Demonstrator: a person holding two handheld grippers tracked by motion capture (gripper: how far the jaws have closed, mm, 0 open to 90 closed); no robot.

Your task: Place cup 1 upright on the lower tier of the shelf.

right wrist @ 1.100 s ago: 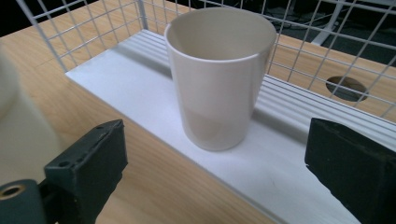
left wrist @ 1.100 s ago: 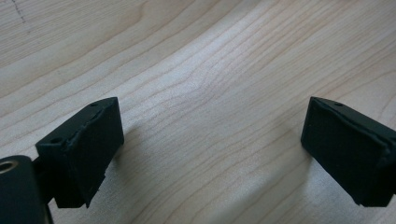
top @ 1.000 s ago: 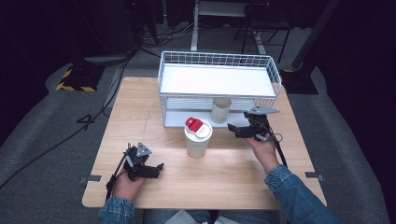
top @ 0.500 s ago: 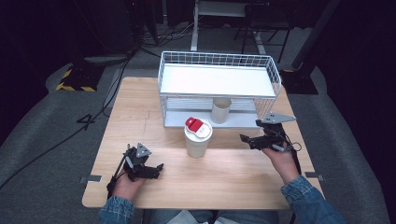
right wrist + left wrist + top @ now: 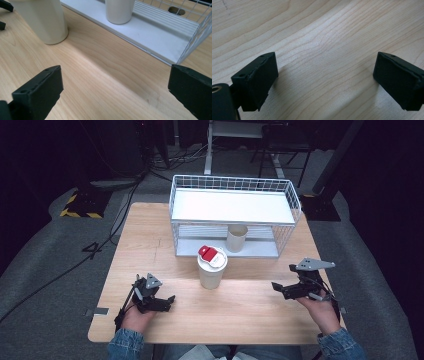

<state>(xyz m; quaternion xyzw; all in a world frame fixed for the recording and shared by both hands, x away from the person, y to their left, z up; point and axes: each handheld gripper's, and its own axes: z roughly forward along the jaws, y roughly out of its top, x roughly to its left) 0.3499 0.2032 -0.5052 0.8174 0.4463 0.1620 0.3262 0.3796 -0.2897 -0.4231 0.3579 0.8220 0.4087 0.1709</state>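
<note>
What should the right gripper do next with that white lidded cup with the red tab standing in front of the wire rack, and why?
Probably bring the right gripper left toward the white lidded cup with the red tab. Its jaws have just been opening, stand wide with nothing between them, and point at the cup, which stands apart on the wooden table. The left gripper rests open on the table farther from it.

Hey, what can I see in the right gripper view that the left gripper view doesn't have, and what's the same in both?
Right gripper view: the base of the white cup standing on the wooden table, a smaller cup on the lower shelf of the white wire rack, and the right gripper open and empty.

Left gripper view: the left gripper, jaws apart with nothing between them, close over bare wood.

Both share the light wood-grain tabletop and a pair of black jaws rising from the bottom.
</note>
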